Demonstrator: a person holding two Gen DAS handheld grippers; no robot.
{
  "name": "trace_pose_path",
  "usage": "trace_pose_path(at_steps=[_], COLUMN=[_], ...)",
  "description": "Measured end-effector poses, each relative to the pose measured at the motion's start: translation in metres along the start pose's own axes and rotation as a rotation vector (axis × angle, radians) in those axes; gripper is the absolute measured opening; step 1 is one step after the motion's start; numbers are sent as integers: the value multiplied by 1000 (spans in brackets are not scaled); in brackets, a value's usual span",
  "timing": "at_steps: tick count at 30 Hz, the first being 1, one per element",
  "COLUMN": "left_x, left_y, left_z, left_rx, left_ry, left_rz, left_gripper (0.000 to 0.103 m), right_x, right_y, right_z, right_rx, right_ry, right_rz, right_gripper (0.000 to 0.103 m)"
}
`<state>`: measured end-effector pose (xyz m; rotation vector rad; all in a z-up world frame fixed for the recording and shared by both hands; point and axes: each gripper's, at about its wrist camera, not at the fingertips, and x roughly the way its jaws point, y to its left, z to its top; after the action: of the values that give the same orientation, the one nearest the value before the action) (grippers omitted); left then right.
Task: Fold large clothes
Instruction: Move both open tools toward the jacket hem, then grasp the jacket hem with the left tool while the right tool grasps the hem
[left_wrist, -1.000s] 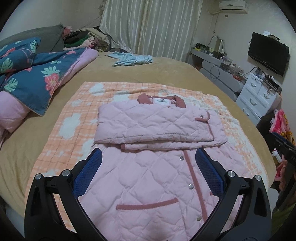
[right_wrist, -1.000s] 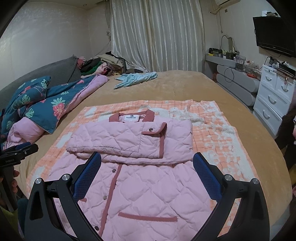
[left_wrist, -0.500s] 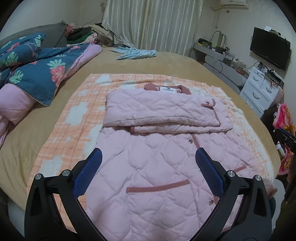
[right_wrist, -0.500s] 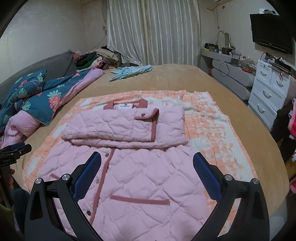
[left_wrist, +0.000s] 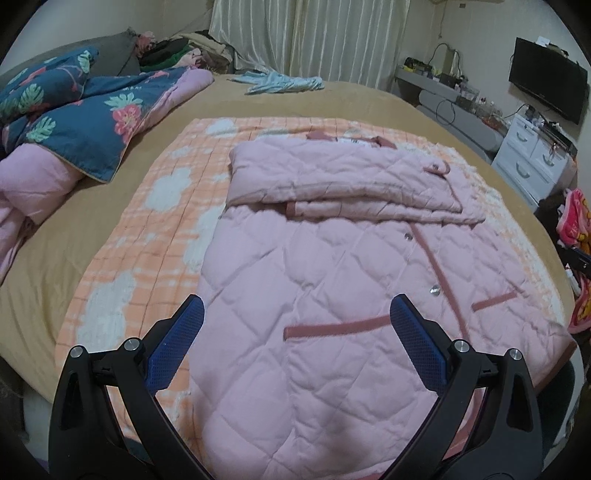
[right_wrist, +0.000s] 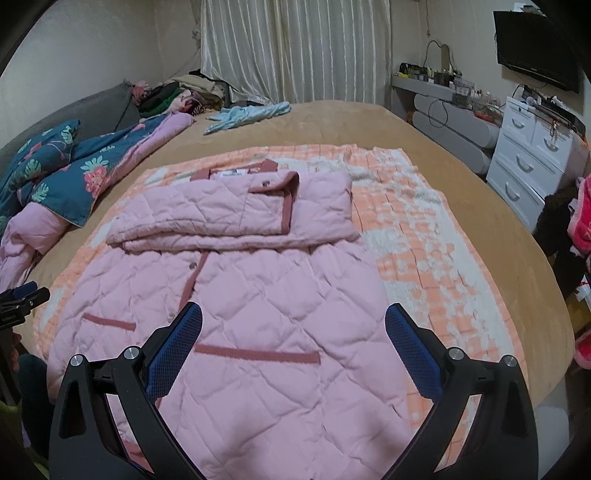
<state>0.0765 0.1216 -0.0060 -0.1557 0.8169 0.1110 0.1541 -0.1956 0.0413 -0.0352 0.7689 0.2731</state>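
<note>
Jacket (left_wrist: 332, 280) hem cut off behind fingers (left_wrist: 417, 343).

Matt quilted cloth jacket (left_wrist: 332, 295)

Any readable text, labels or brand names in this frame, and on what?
No text can be read.
Neck label inside the collar of the pink quilted jacket: dark print, too small and blurred to read.
Red item at the right edge: yellow markings, not legible.

pink quilted coat (left_wrist: 332, 280), orange checked blanket (left_wrist: 155, 236)
</note>
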Motion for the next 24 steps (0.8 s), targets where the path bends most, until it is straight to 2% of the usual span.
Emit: trace_pose_path(at_steps=[13,24], left_x=[23,26], left_y=[27,57], left_z=[-37,-67], left_rx=[-41,-113], left_ry=[99,145], left_rz=[3,-37], left_gripper=[95,95], right_x=[16,19], right_y=[-15,-28], right_z=[-29,-39], right_rx=[8,21], right_ry=[81,102], right_rz=[-21,-22], right_gripper=[99,99])
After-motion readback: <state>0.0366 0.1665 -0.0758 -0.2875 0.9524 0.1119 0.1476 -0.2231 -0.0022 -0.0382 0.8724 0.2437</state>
